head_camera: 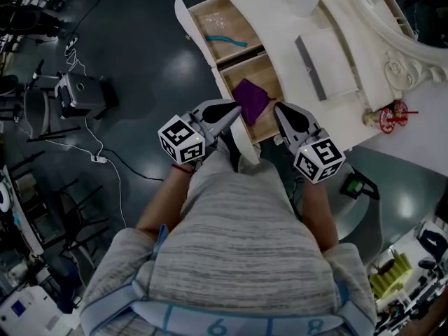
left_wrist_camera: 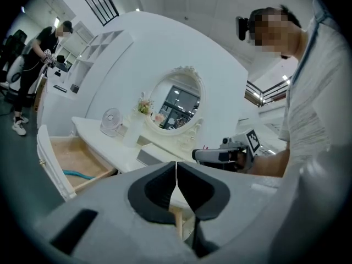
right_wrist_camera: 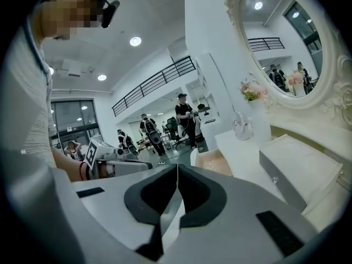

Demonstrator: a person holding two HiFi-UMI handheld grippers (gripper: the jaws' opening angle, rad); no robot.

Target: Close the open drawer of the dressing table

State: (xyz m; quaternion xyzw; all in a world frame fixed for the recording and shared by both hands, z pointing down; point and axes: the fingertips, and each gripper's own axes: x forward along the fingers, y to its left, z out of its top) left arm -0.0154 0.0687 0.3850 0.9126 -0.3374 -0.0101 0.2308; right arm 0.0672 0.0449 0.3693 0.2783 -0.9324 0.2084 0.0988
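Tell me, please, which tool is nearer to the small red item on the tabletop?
Right. The right tool is beside the nearer open drawer, toward the red item; the left tool lies farther away, across that drawer.

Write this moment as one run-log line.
left hand-held gripper: shut, empty | right hand-held gripper: shut, empty | near drawer: open, purple cloth inside | far drawer: open

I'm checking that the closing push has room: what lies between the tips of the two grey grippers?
In the head view, a purple cloth inside the nearer open wooden drawer shows between the left gripper and the right gripper.
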